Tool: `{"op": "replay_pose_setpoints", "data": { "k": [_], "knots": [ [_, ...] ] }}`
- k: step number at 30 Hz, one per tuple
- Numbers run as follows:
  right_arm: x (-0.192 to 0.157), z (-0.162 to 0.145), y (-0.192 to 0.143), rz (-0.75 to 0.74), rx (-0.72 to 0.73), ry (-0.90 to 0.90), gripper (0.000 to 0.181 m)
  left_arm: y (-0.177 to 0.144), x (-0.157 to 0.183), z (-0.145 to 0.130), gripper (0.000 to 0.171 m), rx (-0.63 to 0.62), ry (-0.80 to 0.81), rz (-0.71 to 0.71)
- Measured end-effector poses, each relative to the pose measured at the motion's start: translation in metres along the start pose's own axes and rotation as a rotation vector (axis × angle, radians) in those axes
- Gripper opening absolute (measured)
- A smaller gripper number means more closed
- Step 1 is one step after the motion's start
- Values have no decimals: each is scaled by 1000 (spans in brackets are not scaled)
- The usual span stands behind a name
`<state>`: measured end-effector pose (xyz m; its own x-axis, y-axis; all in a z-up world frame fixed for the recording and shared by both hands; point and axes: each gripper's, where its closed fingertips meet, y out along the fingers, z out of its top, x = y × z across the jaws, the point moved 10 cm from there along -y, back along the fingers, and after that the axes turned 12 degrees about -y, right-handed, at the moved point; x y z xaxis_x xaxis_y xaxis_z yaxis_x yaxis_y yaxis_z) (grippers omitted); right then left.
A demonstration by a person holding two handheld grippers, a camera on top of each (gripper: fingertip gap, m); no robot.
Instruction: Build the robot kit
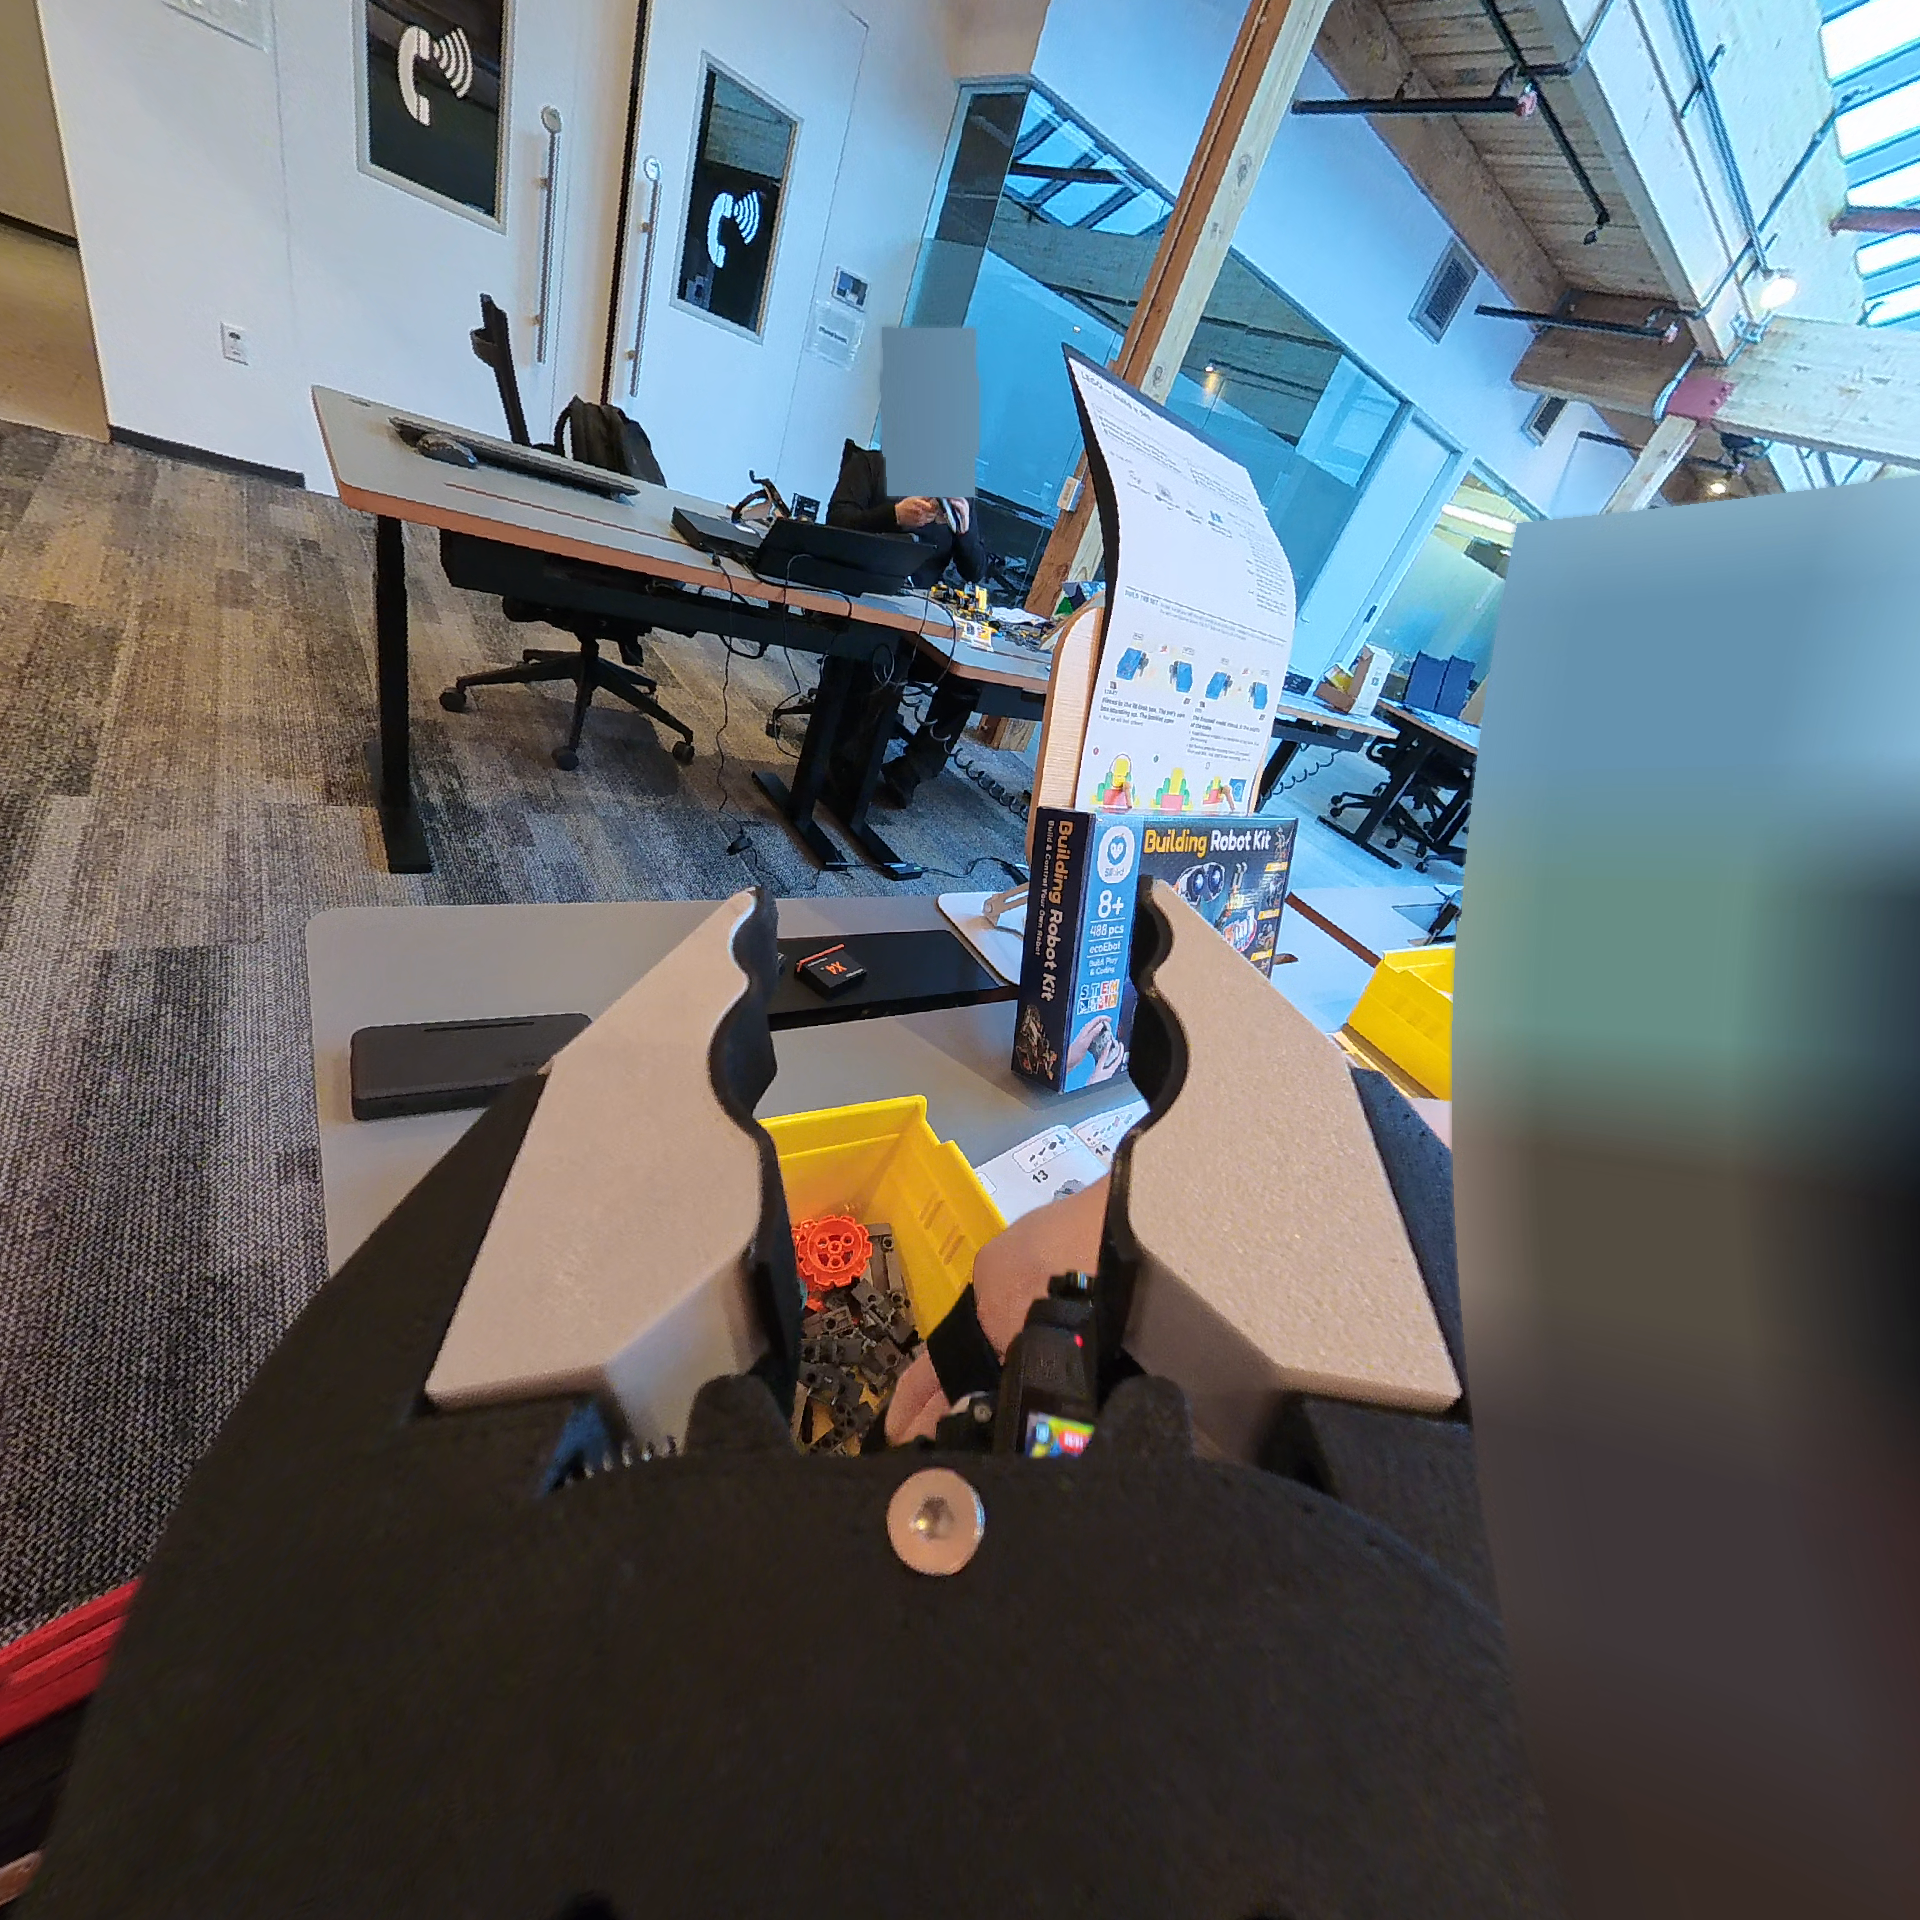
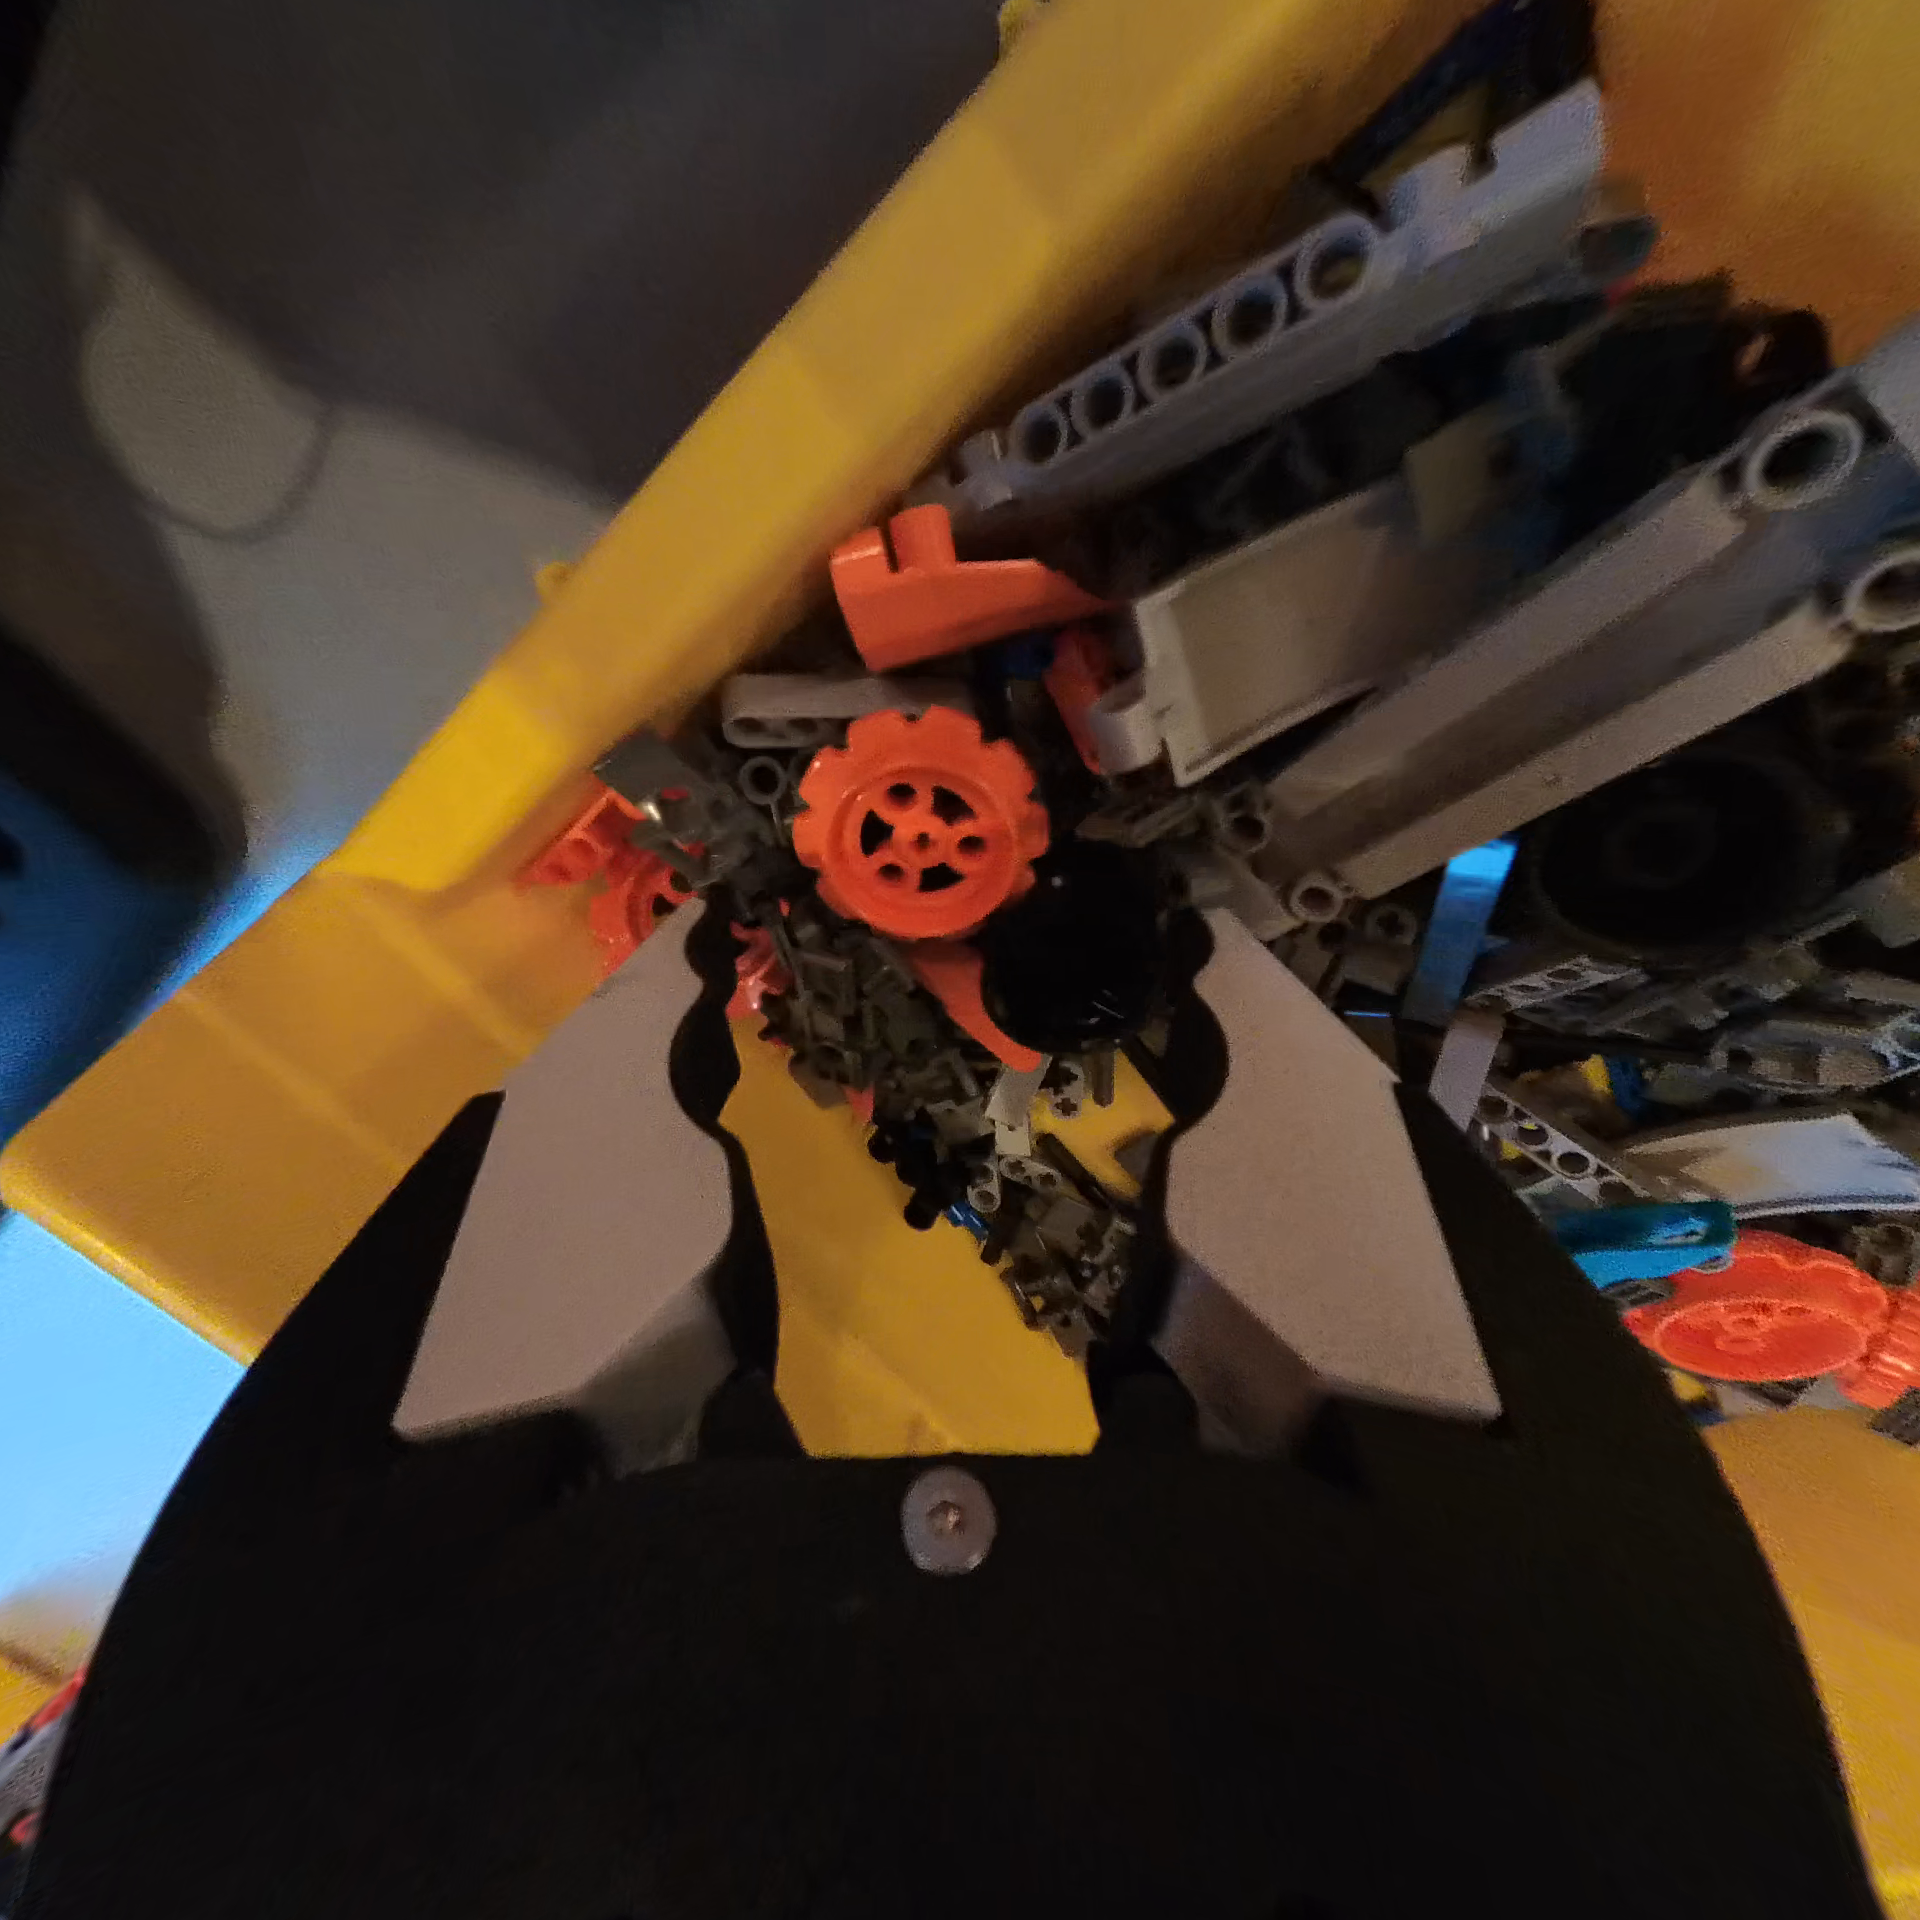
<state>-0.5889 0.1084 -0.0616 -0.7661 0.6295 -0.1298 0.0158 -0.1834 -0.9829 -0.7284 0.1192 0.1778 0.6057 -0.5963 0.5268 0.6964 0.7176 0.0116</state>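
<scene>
Right gripper (image 2: pixel 951 935), fingers apart, noses into the yellow bin (image 2: pixel 727 499) near an orange gear wheel (image 2: pixel 920 821); left gripper (image 1: pixel 951 914) hangs agape above.

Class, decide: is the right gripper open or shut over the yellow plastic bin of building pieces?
Open: the right gripper shows a wide gap between its grey fingers, nothing held, above the orange toothed wheel.

Kit box (image 1: pixel 1081 951), dark flat case (image 1: pixel 457 1060)

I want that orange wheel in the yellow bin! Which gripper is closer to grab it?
Probably the right gripper: it is open, down inside the yellow bin, with the orange wheel just past its fingertips. The left gripper hangs higher.
</scene>
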Motion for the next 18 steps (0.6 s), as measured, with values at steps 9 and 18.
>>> {"op": "replay_pose_setpoints", "data": {
  "k": [9, 18],
  "knots": [
    [18, -24, -7, -81, -74, 69, 47, -3, 0, 1, 65, 6, -1, -8],
    [47, -66, -26, -291, -159, 145, 6, -1, 0, 0, 65, -3, 1, -4]
  ]
}}
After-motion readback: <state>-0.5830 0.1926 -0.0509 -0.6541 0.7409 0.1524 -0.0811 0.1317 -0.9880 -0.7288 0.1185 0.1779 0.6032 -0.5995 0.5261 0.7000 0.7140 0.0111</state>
